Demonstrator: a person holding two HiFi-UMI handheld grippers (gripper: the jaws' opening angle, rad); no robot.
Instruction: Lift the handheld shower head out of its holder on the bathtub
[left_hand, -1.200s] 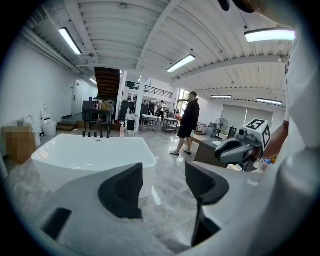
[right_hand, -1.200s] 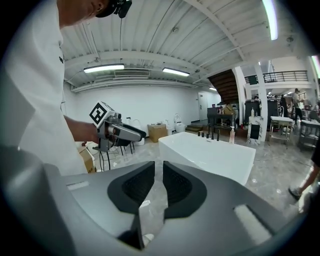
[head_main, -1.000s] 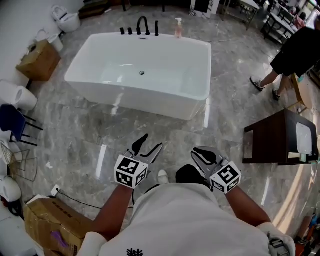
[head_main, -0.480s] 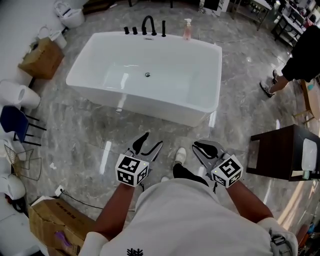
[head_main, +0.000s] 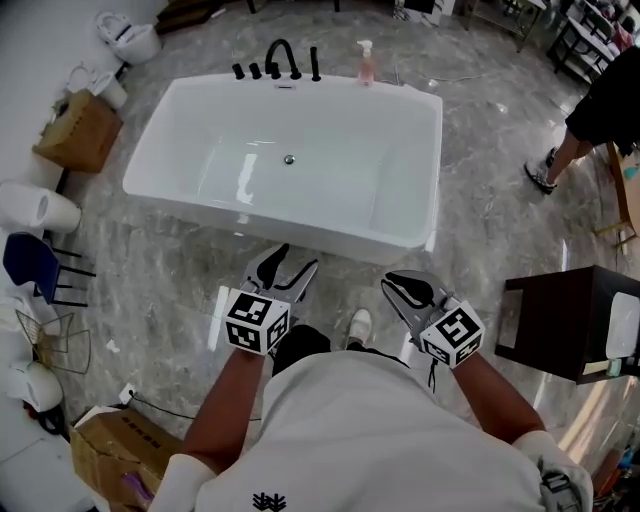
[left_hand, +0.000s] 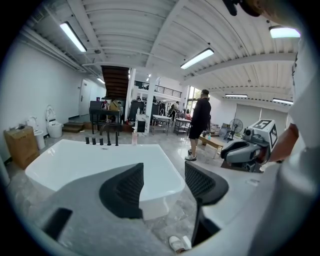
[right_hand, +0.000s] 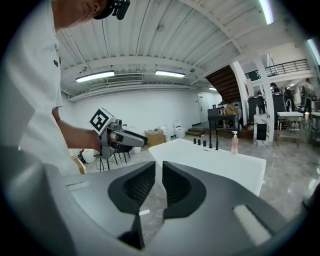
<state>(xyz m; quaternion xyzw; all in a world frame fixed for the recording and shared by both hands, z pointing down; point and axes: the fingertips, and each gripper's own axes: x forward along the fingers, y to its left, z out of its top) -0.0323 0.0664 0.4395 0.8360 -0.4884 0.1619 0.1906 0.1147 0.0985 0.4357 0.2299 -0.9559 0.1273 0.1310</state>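
The left tongs (head_main: 297, 258) are held wide apart with nothing between the pads; only the near wall of the tub (head_main: 330, 232) and the grey marble floor (head_main: 180, 270) show through the gap. The right tongs (head_main: 395, 283) are drawn all but together, with just a thin slit between the pads, and grip nothing. Both are held low in front of the person's body, side by side over the floor, just short of the tub's near side and not touching it. The shower head (head_main: 315, 63) stands upright as a slim black rod on the tub's far rim, well apart from both tongs. It is just right of the curved black spout (head_main: 281, 53) and left of a pink soap bottle (head_main: 366, 62). Two short black knobs (head_main: 246, 71) sit left of the spout. The white tub is dry, with a drain (head_main: 289, 159) in its floor. A shoe (head_main: 358, 324) shows between the tongs. Another person (head_main: 590, 120) stands off to the right, and a cardboard box (head_main: 75, 130) sits left of the tub.
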